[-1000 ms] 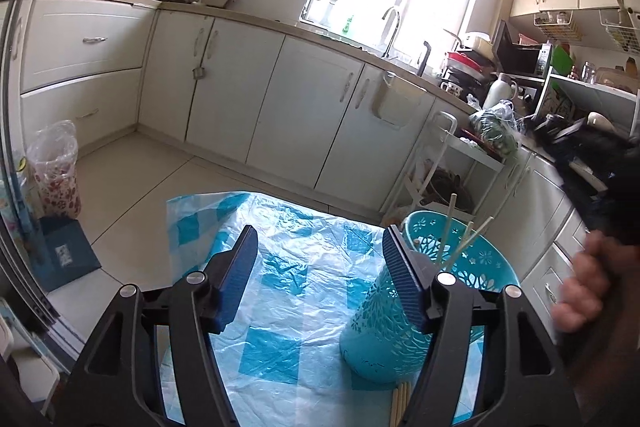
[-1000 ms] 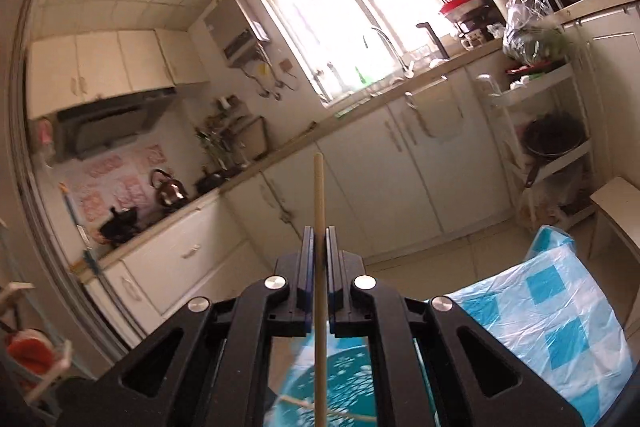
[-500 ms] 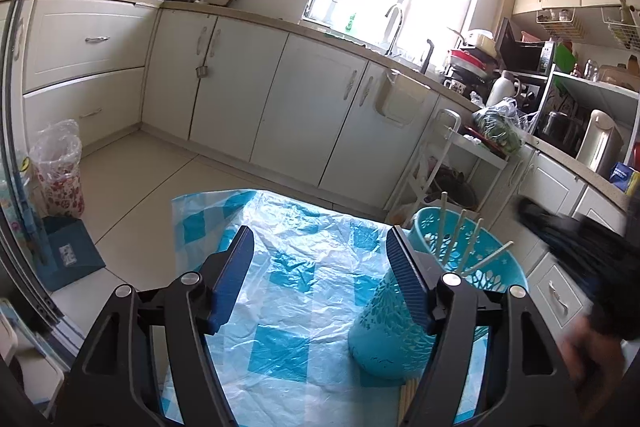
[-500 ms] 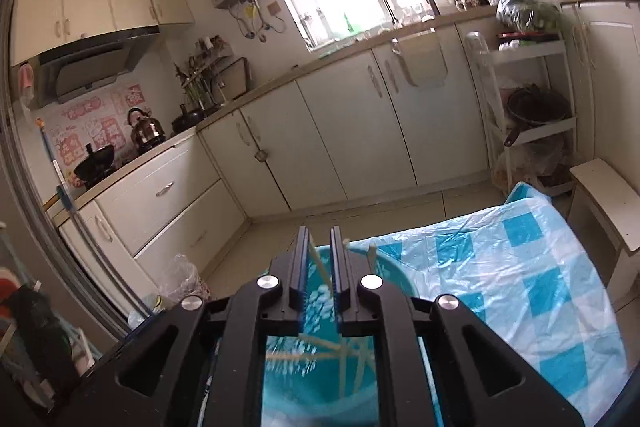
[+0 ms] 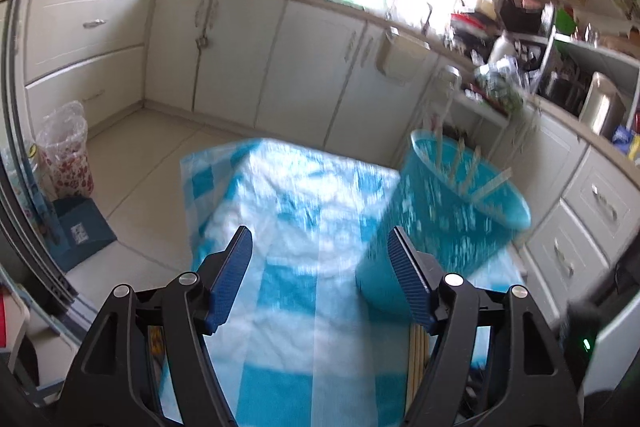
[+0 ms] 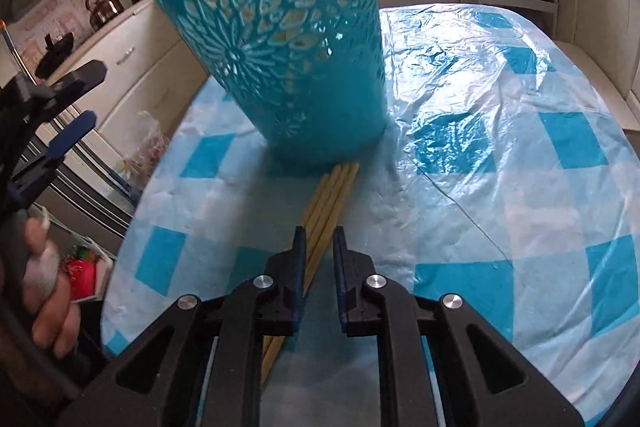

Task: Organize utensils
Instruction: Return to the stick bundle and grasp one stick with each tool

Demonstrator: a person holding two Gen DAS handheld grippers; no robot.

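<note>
Right tool (image 6: 319, 243) dropped its chopstick into the teal basket (image 6: 280, 39) at 12 o'clock and now sits low over the loose chopsticks (image 6: 326, 203) on the table (image 6: 520, 147), pads slightly parted, empty (next pick likely), left tool (image 5: 320, 267) wide apart, idle.

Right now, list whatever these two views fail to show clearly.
- Near ends of the loose wooden chopsticks on the table: right wrist view, hidden under the right gripper.
- Perforated teal plastic basket: left wrist view, motion-blurred; chopstick count inside unclear.
- Basket rim: right wrist view, cut off by top edge.
</note>
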